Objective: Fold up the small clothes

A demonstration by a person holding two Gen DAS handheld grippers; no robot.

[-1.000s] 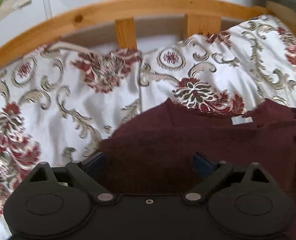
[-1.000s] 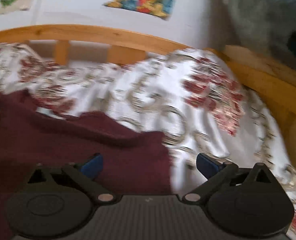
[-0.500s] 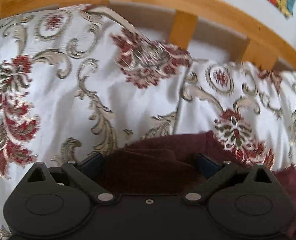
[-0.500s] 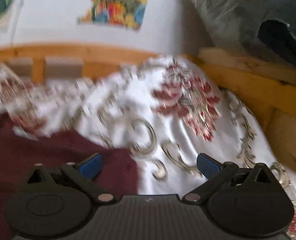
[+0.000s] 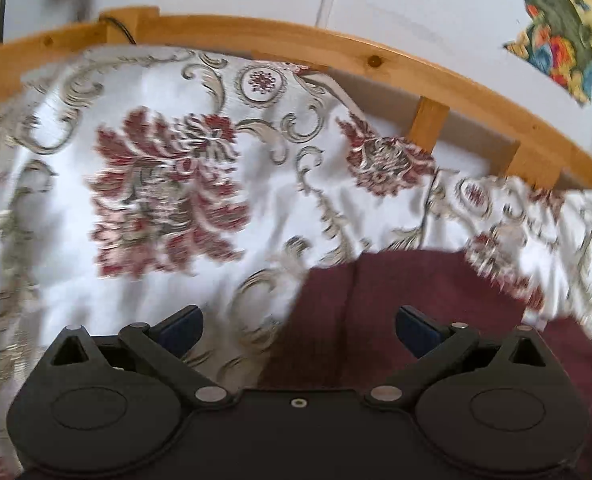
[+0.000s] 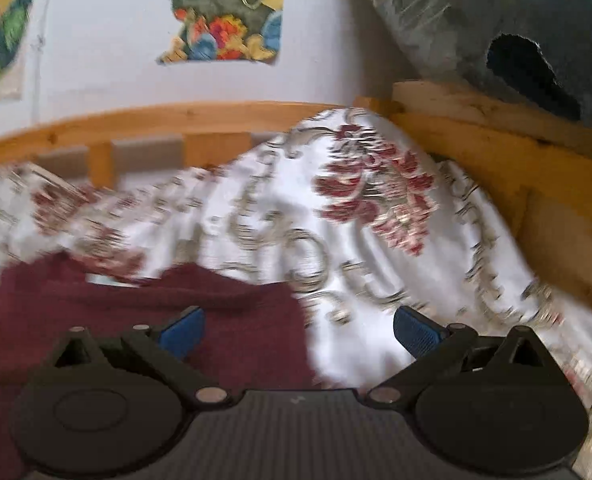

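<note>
Both claws are spread wide w/ nothing between the blue pads, just hanging over the bed.

Left claw (image 5: 297, 326): its left pad sits over the white bedspread with dark red flowers and beige scrolls (image 5: 168, 200), its right pad over the dark maroon knit garment (image 5: 407, 300). So the left edge of the garment runs roughly up the middle of the gap. There's a seam or fold line going up the fabric near that edge. The garment lies flat on the bedspread, bottom right of the left wrist view, and spreads off to the right past the claw body.

Right claw (image 6: 297, 328): mirror situation. Its left pad is over the same maroon garment (image 6: 136, 308), its right pad over the bedspread (image 6: 375, 248). The garment's right edge drops down btw the pads. A small pale tag or label (image 6: 104, 279) peeks out near the garment's top edge, pretty blurry tho, can't read anything on it.

Background: curved pine bed rail with upright slats (image 5: 427, 76) behind the bedspread, pale wall above it w/ a colourful torn-edged picture (image 6: 224, 12) stuck on. In the right wrist view there's also a grey-blue bundle wrapped in clear plastic (image 6: 495, 12) sitting past the wooden side rail, top right.

Both views are motion-blurred, esp. toward the edges.
</note>
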